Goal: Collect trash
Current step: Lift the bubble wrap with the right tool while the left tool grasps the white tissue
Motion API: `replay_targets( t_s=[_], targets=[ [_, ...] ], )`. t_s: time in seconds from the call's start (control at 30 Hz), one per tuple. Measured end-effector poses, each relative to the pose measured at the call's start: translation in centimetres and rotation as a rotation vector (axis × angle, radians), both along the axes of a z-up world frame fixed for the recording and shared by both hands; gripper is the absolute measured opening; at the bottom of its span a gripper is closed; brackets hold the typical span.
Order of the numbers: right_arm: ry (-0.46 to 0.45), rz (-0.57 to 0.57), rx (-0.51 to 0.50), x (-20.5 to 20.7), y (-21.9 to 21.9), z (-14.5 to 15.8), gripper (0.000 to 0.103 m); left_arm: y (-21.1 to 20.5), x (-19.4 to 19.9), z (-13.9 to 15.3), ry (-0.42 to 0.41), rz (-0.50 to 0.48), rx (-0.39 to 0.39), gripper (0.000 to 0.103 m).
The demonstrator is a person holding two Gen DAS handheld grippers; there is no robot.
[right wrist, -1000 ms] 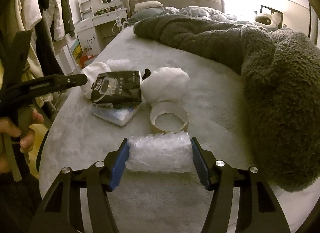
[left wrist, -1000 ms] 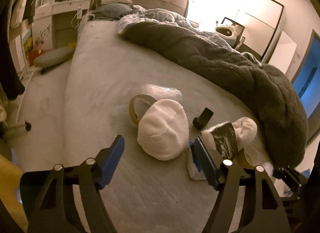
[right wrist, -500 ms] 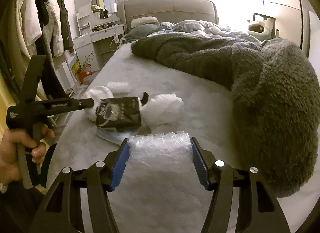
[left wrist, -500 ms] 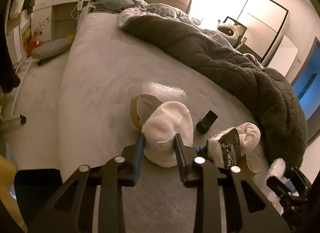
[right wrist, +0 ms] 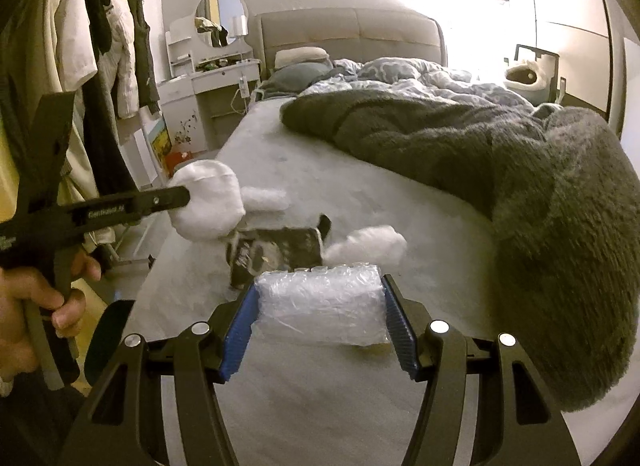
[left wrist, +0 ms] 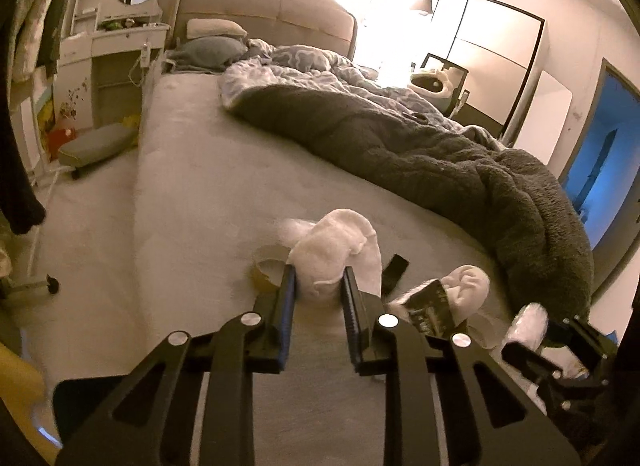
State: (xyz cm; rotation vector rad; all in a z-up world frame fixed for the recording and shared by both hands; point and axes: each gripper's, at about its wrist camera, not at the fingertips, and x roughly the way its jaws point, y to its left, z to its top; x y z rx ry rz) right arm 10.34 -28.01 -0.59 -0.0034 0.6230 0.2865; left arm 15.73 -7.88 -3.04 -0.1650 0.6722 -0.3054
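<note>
My left gripper (left wrist: 318,286) is shut on a crumpled white tissue wad (left wrist: 336,250) and holds it above the bed; the wad also shows in the right wrist view (right wrist: 208,201). My right gripper (right wrist: 320,306) is shut on a roll of clear bubble wrap (right wrist: 320,302), lifted off the bed. On the mattress lie a black snack packet (right wrist: 276,254), a second white wad (right wrist: 368,246), a tape ring (left wrist: 268,272), a small black piece (left wrist: 394,270) and a clear plastic piece (right wrist: 266,198).
A thick grey blanket (right wrist: 520,193) covers the right side of the bed (left wrist: 192,185). A white dressing table (right wrist: 212,93) and hanging clothes (right wrist: 92,65) stand at the left. A floor cushion (left wrist: 96,143) lies beside the bed.
My left gripper closed on the white tissue wad and lifted it off the bed. My right gripper rose and drew back with the bubble wrap held in it.
</note>
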Motion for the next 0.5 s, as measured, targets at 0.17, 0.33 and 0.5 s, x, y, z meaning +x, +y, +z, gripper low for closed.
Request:
replay_targets(
  t_s=[0.17, 0.33, 0.5],
  targets=[
    [-0.014, 0.032, 0.005, 0.5, 2.3, 0.7, 0.061, 2.6, -0.6, 0.5, -0.004, 0.034, 0.014, 0.025],
    [-0.021, 0.072, 0.005, 0.9, 5.0, 1.1, 0.061, 5.5, -1.4, 0.8, -0.008, 0.071, 0.039, 0.025],
    [-0.026, 0.119, 0.004, 1.4, 8.2, 1.5, 0.061, 8.3, -2.2, 0.7, -0.003, 0.102, 0.064, 0.025]
  ],
)
